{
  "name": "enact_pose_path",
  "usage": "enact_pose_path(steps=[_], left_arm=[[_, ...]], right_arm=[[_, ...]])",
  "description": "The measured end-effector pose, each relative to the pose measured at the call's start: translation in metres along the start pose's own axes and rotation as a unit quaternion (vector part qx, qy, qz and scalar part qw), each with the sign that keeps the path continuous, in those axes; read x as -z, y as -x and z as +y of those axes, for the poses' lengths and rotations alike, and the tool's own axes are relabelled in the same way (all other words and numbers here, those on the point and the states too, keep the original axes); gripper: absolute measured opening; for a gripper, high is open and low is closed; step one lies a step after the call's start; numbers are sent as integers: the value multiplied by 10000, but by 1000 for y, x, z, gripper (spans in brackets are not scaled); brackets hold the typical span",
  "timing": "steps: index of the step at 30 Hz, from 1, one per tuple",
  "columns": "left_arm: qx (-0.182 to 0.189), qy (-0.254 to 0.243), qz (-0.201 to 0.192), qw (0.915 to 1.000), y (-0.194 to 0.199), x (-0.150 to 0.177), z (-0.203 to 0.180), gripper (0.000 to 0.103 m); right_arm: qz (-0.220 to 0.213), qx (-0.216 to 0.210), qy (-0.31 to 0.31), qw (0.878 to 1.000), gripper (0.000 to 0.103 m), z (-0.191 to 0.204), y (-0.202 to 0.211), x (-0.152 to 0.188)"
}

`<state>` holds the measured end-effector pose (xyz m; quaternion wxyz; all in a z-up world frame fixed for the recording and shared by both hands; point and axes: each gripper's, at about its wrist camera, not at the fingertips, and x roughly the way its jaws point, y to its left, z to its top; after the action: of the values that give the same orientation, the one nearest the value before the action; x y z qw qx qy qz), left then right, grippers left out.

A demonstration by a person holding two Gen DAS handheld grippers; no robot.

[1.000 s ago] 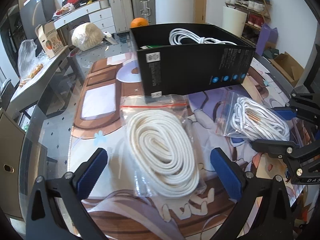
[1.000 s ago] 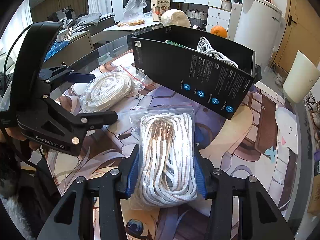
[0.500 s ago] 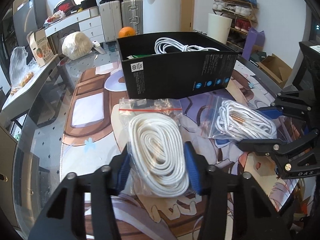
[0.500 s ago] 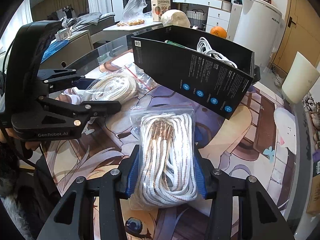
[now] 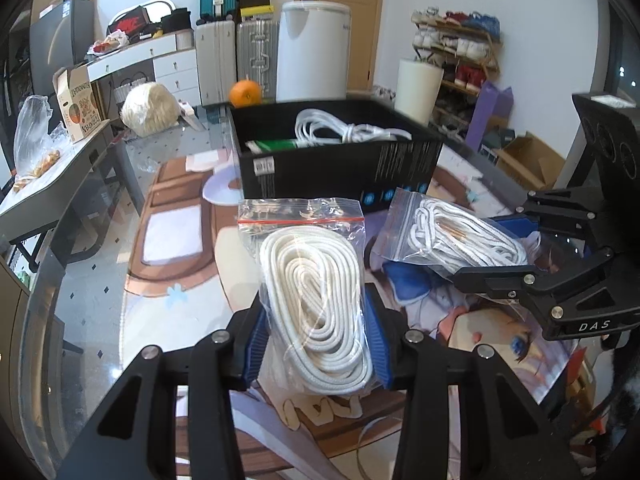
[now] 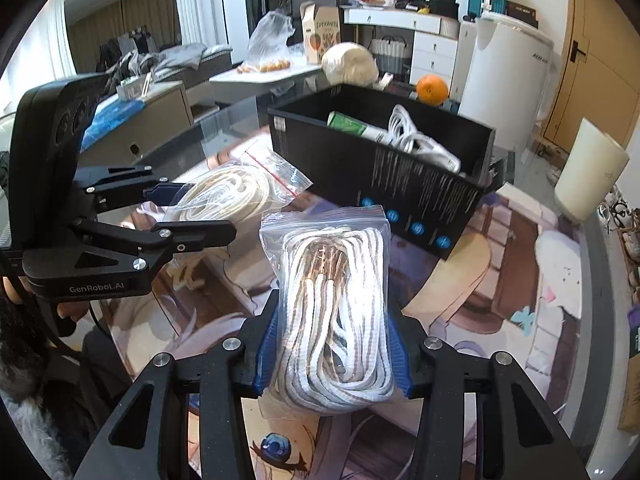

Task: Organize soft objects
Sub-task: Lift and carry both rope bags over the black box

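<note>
Left wrist view: both grippers' fingers (image 5: pixel 378 330) clamp bagged cord coils (image 5: pixel 316 304) lengthwise, zip ends toward the box (image 5: pixel 340 168).

Clear, crinkled, glossy plastic on the zip bag of flat cord (image 5: pixel 316 300), woven off-white textile inside, matt. Same shiny film on the zip bag of round cord (image 6: pixel 336 320), with smooth braided white cloth and coppery metallic tips. Matt black plastic with bright metal screws on the left gripper (image 5: pixel 316 344) and right gripper (image 6: pixel 334 346); ribbed blue rubbery pads (image 5: pixel 376 340). Behind the bags, matt black printed cardboard on the box (image 5: pixel 340 168); inside it, smooth glossy white plastic cable (image 5: pixel 348 130). Under the box, printed mat (image 6: pixel 460 280), smooth, with a faint sheen. Behind the box, dimpled skin on the orange (image 5: pixel 245 94).
</note>
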<state>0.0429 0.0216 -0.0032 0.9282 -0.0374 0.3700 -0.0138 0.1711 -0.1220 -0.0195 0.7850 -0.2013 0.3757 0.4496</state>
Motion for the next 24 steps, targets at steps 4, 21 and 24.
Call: enact_pose_path(steps=[4,21,24], left_arm=[[46,43,-209,9998,10,-7,2,42],[92,38,-793,9968,22,-39,-2,43],[82,2,-842,9964,21,-45,-2,43]], right_arm=[[-222,-8,-116,9997,47,-5,13,-3],[-926,245,-553,9939,47,-25,48,-18],[-993,325,-553,9930,47,-30,50,-23]])
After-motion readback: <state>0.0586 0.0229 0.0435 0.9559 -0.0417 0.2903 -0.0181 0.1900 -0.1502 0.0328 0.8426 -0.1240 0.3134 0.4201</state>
